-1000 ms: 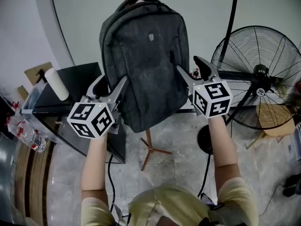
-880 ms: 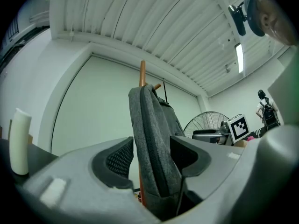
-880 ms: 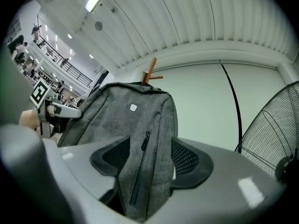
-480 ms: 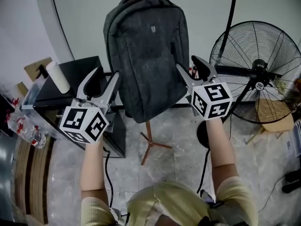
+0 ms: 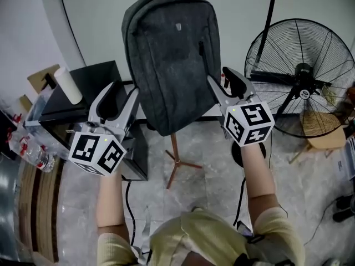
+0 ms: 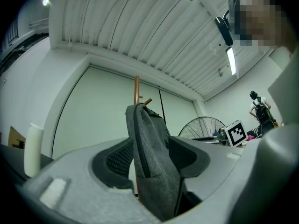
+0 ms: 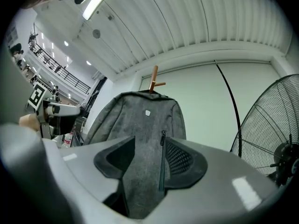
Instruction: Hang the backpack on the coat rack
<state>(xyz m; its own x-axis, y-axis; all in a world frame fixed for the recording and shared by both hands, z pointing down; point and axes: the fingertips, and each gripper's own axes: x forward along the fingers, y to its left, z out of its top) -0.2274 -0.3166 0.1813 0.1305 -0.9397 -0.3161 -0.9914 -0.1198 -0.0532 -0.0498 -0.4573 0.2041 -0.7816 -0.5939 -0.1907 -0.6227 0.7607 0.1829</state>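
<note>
The dark grey backpack (image 5: 172, 54) hangs by its top loop from a peg of the wooden coat rack (image 5: 173, 148), clear of the floor. My left gripper (image 5: 117, 97) is to the left of the bag's lower half, apart from it and open. My right gripper (image 5: 223, 81) is open at the bag's lower right edge. Both pairs of jaws have just been closing, and no pad presses on anything. In the left gripper view the backpack (image 6: 148, 139) shows edge-on beyond the left gripper (image 6: 150, 157). The right gripper view shows the backpack's (image 7: 140, 120) front beyond the right gripper (image 7: 148, 158).
A large black floor fan (image 5: 302, 76) stands to the right of the rack. Left of it is a black table (image 5: 89, 87) with a white roll (image 5: 67, 85) on top. Plastic bottles (image 5: 33, 154) lie at far left. Cables cross the marble floor near the rack's tripod feet (image 5: 180, 170).
Both grippers have drawn back from the backpack's sides toward the person, the left one furthest. The backpack, tilted before, now hangs straighter on the rack.
</note>
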